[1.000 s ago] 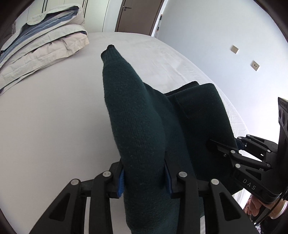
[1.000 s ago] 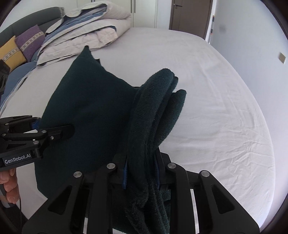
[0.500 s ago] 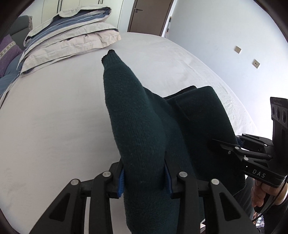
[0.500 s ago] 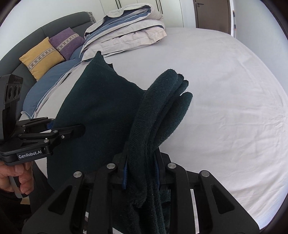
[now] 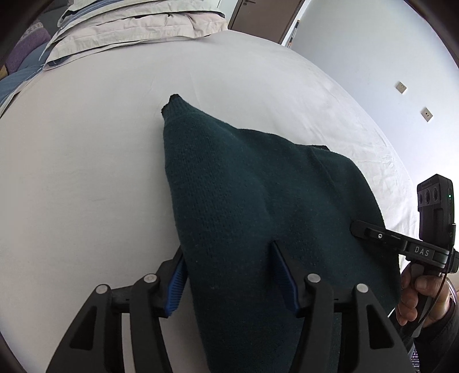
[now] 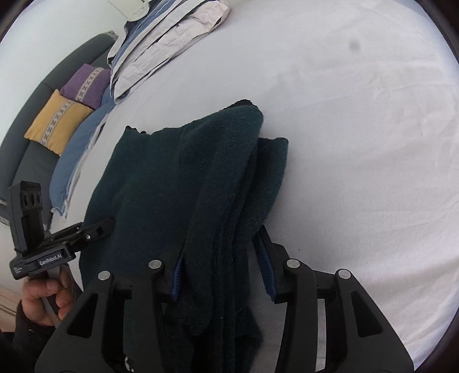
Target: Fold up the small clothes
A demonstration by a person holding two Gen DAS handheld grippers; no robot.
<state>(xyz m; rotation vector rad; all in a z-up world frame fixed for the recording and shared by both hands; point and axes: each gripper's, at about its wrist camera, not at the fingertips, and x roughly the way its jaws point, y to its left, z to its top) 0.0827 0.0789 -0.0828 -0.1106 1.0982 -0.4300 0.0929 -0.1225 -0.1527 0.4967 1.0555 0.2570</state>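
Dark green knit fills the middle of the left wrist view: the sweater (image 5: 258,206) lies on the white bed (image 5: 86,178), its pointed far corner reaching toward the centre top. Bare sheet runs wide to the left and beyond that corner, up to the folded bedding (image 5: 129,25) along the top edge. The left gripper (image 5: 229,275) has just been opening; its blue pads (image 5: 175,282) stand apart with the sweater's near edge between them, the left pad clear of the cloth, so nothing is pinched. At the right edge the right gripper (image 5: 355,229) pokes onto the sweater's right border, a hand (image 5: 418,292) on its handle. The sweater's near end is cut off by the bottom of the frame.

From the right wrist view, the sweater (image 6: 178,178) lies folded with a thick stacked edge running up the middle. White sheet lies open across the whole right half. The right gripper (image 6: 221,269) has also just been opening: the layered edge sits between its pads, and the right pad stands off the cloth, so the hold is released. At lower left the left gripper (image 6: 110,222) touches the sweater's left border. Cushions (image 6: 71,109) and the bedding (image 6: 160,40) occupy the upper left. How many layers are stacked is hard to make out.
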